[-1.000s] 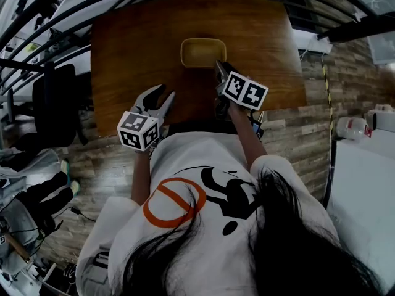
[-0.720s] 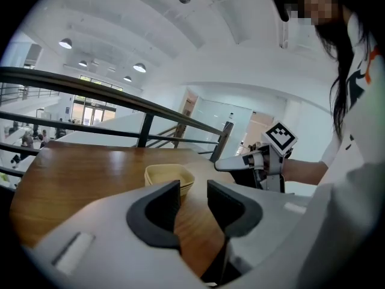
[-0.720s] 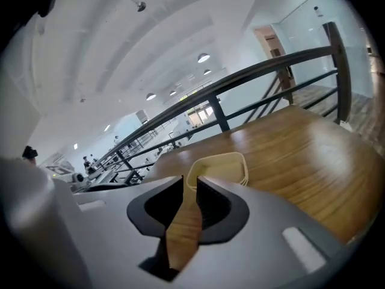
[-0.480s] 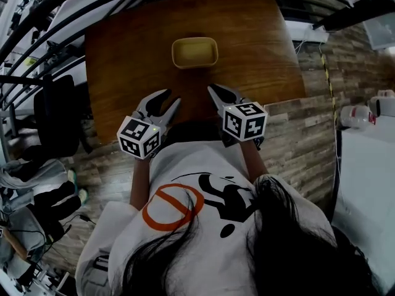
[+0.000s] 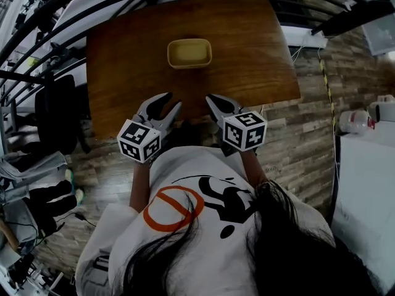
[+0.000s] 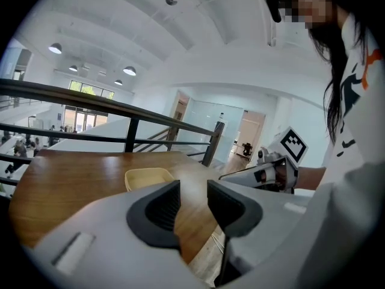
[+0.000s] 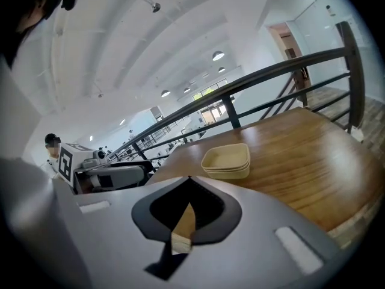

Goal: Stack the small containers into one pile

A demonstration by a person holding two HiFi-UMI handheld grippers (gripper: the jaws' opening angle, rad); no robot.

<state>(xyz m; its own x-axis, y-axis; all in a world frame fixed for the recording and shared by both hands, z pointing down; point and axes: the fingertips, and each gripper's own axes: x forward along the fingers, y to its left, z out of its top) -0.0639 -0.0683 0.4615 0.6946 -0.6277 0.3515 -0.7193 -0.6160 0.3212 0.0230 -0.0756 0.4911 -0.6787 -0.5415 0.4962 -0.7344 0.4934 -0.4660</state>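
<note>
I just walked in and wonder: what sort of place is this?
Probably a big open office or lab hall: a wooden table beside a black railing, round lamps on a high white ceiling.

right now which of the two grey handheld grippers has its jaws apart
The left grey gripper: an empty gap shows between its jaws, with nothing held. The right gripper has its jaw tips meeting.

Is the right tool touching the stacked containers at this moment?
Apart. The head view shows bare table between the right tool and the stacked containers; the right gripper view agrees.
</note>
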